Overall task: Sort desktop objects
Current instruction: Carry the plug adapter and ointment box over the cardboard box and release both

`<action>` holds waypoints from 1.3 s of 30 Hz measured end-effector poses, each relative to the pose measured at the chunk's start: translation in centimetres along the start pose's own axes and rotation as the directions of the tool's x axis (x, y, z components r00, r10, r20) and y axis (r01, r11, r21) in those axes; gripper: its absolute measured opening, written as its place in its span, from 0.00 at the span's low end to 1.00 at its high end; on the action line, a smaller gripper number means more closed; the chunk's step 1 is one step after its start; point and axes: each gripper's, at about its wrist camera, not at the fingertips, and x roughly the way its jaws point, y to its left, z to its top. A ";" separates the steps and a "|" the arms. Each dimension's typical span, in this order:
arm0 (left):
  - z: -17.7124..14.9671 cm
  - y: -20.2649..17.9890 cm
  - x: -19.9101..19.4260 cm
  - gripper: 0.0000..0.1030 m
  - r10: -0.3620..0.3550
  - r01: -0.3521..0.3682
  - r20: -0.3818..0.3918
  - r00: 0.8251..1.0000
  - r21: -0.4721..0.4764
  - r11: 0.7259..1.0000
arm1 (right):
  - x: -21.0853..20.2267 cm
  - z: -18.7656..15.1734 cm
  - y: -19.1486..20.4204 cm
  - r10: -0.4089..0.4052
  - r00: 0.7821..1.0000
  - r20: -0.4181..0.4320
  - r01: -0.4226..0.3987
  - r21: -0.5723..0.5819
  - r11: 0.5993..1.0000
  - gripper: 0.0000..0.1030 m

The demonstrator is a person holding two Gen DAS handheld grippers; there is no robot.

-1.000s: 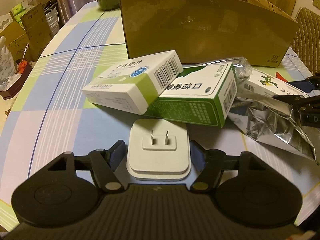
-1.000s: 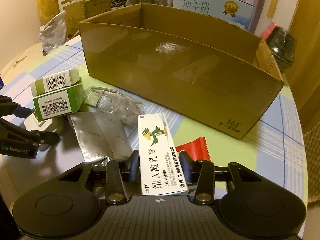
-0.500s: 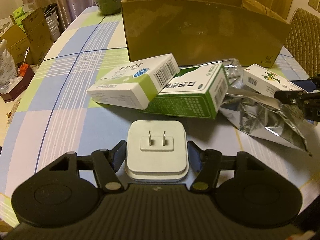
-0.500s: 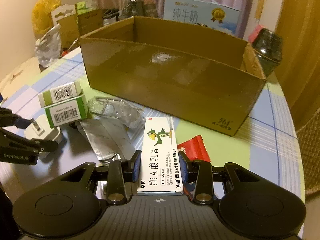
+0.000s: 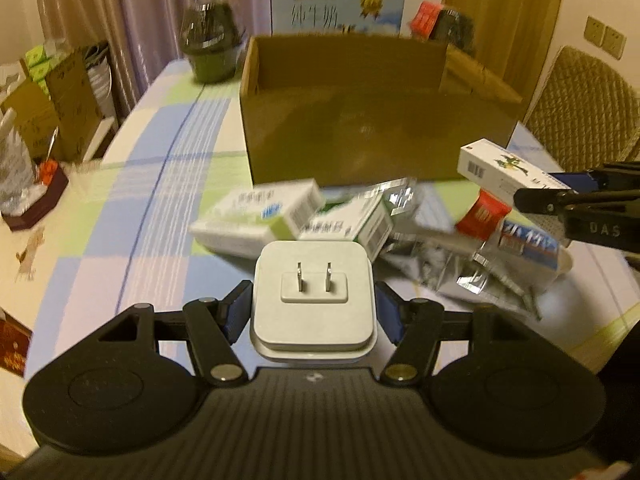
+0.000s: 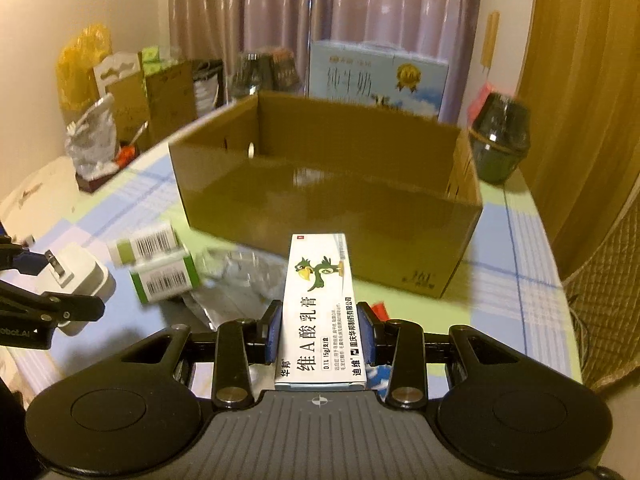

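Observation:
My left gripper [image 5: 314, 312] is shut on a white plug adapter [image 5: 313, 302], prongs facing up, held above the table. My right gripper [image 6: 320, 330] is shut on a long white ointment box with a green bird [image 6: 320, 308], also lifted. Ahead of both stands an open brown cardboard box [image 5: 372, 136] [image 6: 320, 196]. On the checked tablecloth in front of it lie two green-and-white medicine boxes [image 5: 260, 212] [image 6: 160, 264], a silver foil bag [image 5: 460, 276] and a red packet [image 5: 482, 216]. The right gripper with its box [image 5: 500, 166] shows at the right of the left wrist view; the left gripper with the adapter [image 6: 76, 276] shows at the left of the right wrist view.
Behind the cardboard box stand a blue milk carton [image 6: 376, 76] and dark lidded bowls [image 5: 210, 48] [image 6: 500, 140]. A woven chair [image 5: 584, 104] is at the right. Boxes and bags [image 6: 120, 92] crowd the left beyond the table edge.
Both grippers have risen with their loads, lifting the adapter and the ointment box off the table. The cardboard box's open inside has come into view.

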 end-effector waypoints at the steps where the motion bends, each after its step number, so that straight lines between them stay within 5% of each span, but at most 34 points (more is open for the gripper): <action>1: 0.5 0.0 -0.4 0.58 -0.001 0.001 0.012 1.000 0.006 1.000 | -0.4 0.5 0.0 0.000 1.000 0.014 0.000 0.004 1.000 0.34; 12: 8.8 -1.2 -1.8 0.58 -0.054 0.045 0.148 0.987 0.064 0.997 | -1.3 7.2 -1.6 -0.018 0.990 0.141 0.011 0.053 0.999 0.34; 23: 18.5 -0.4 4.1 0.58 -0.070 0.061 0.219 0.973 0.047 0.997 | 4.6 13.1 -4.9 -0.039 0.989 0.143 0.025 0.098 0.995 0.34; 39: 20.1 -0.6 13.4 0.59 -0.079 0.077 0.124 0.989 0.022 0.997 | 12.1 12.7 -7.6 -0.024 0.998 0.059 0.014 0.153 0.988 0.34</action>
